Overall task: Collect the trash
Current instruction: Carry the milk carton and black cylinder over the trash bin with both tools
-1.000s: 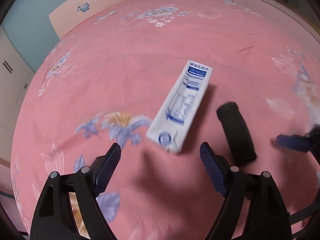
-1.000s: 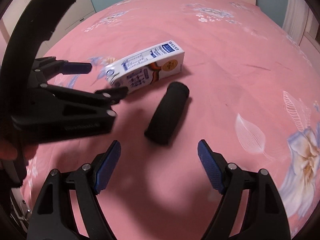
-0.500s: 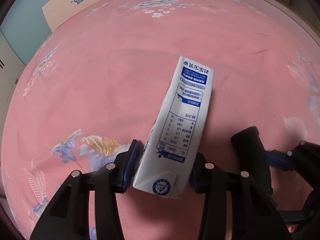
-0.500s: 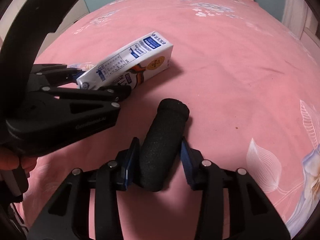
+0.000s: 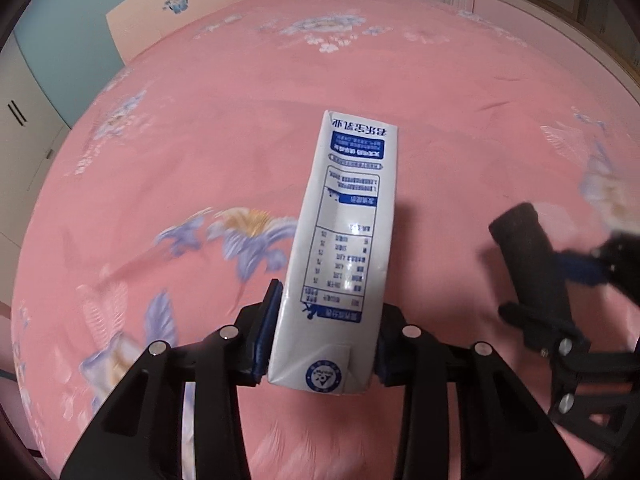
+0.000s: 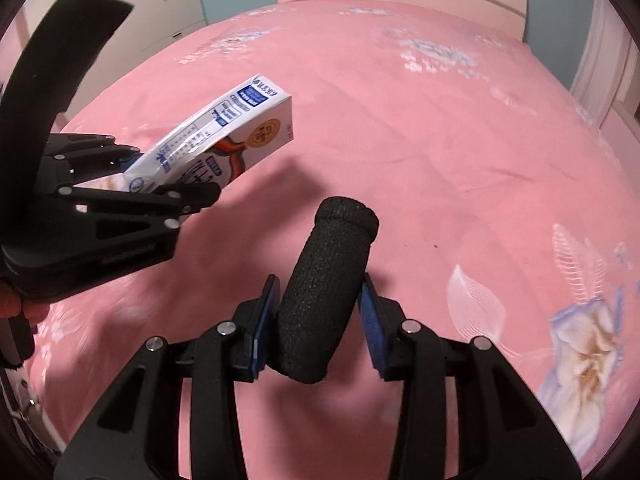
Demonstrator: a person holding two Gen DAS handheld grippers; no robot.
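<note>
Now you have both bits of trash up off the pink bed (image 5: 400, 64). Your left gripper (image 5: 324, 344) squeezes the milk carton (image 5: 348, 248) at bottom middle. Your right gripper (image 6: 316, 326) squeezes the black foam tube (image 6: 328, 284). Next, I think, you need a bin; none shows.

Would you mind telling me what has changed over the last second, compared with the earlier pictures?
Both grippers were open a second ago. The left gripper has since shut on the milk carton and the right gripper on the black foam roll. Both things, which lay on the bed, now look raised off it. The pink flowered bedspread is unchanged.
</note>
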